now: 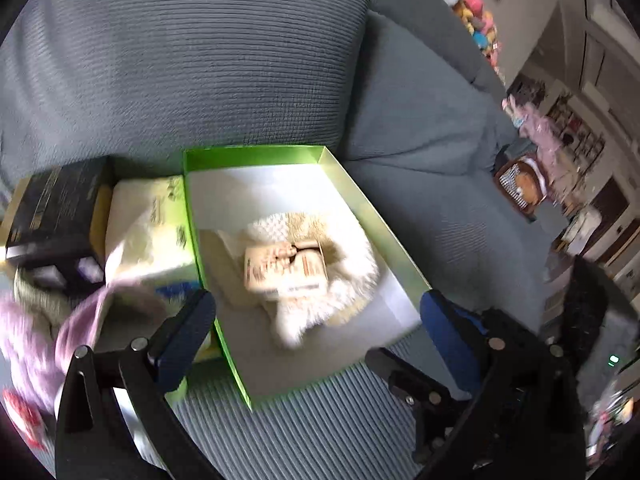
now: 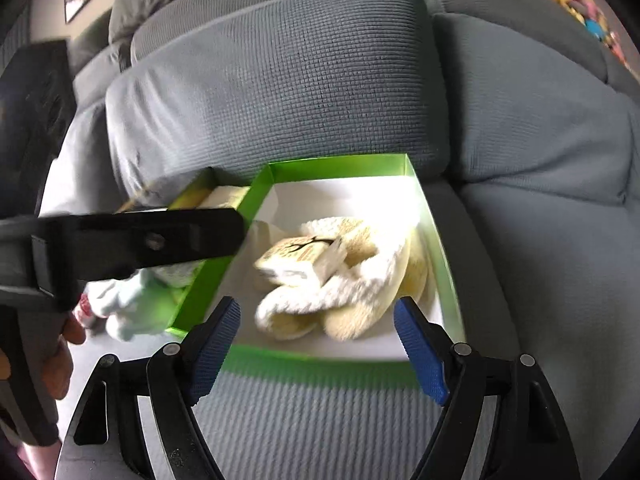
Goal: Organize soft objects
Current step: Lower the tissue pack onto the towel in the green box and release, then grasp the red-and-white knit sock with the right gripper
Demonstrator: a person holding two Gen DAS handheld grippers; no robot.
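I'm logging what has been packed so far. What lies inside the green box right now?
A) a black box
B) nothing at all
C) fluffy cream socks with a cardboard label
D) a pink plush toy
C: the green box holds fluffy cream socks with a cardboard label on top; both hand-held grippers hang open and empty.

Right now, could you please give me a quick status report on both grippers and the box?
Left gripper open, empty. Right gripper open, empty, at the green box. Cream fluffy socks inside. Nothing in the way.
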